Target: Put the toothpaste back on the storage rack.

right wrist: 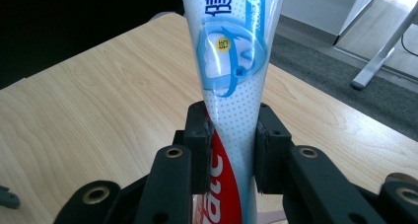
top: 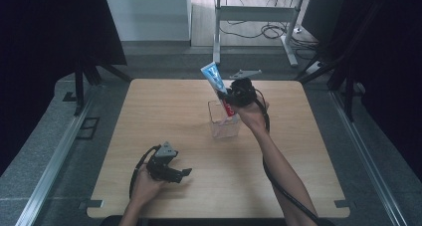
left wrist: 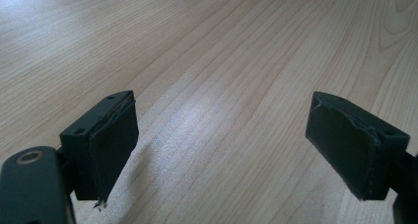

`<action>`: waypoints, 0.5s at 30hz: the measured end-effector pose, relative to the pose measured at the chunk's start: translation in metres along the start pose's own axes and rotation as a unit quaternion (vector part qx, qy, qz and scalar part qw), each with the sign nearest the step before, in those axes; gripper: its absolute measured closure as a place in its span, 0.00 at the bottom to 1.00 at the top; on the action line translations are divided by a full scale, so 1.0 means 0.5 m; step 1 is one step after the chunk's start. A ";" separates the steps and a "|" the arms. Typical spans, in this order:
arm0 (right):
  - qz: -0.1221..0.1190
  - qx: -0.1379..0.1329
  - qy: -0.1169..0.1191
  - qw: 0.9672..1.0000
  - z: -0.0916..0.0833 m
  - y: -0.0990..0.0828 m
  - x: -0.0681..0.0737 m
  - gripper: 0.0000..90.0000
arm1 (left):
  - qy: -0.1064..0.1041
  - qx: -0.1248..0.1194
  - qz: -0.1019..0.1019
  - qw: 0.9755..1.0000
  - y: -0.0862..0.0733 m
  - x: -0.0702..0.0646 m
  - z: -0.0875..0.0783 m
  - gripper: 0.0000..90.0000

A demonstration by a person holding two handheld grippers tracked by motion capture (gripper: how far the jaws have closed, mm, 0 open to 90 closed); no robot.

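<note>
A toothpaste tube (top: 217,84), white and blue with a red lower part, stands tilted with its lower end inside a clear plastic cup (top: 223,127) near the table's middle. My right gripper (top: 230,97) is shut on the tube just above the cup's rim. In the right gripper view the two black pads press the tube (right wrist: 231,76) from both sides, and the right gripper (right wrist: 230,150) holds it at the red band. My left gripper (top: 185,173) rests low at the near left of the table, open with nothing between its jaws. Bare wood lies under the left gripper (left wrist: 222,150).
The wooden table (top: 164,111) has rounded corners and metal brackets at its near edge. Black frame legs and curtains flank it. A white desk frame (top: 254,17) with cables stands on the floor beyond the far edge.
</note>
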State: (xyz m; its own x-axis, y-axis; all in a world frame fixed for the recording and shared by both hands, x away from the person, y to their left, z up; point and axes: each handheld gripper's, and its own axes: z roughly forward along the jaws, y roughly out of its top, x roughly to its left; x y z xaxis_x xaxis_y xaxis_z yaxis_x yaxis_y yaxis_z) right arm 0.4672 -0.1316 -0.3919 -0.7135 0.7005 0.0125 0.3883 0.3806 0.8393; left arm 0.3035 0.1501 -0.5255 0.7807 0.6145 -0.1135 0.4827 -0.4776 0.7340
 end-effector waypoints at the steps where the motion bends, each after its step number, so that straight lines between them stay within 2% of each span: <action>1: 0.001 0.000 -0.001 1.000 0.004 -0.003 -0.001 0.80 | 0.000 0.000 0.000 1.000 0.000 0.000 0.000 0.14; 15: -0.012 0.007 -0.009 1.000 0.031 -0.026 -0.005 0.80 | -0.003 0.004 0.003 1.000 0.000 -0.002 0.004 0.14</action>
State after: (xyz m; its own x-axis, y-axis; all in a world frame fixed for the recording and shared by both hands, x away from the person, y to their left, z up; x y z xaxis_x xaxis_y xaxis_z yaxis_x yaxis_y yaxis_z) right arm 0.4732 -0.1290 -0.4115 -0.7121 0.7018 -0.0168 0.3798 0.4053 0.8316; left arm 0.3036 0.1481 -0.5266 0.7857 0.6083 -0.1123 0.4808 -0.4864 0.7296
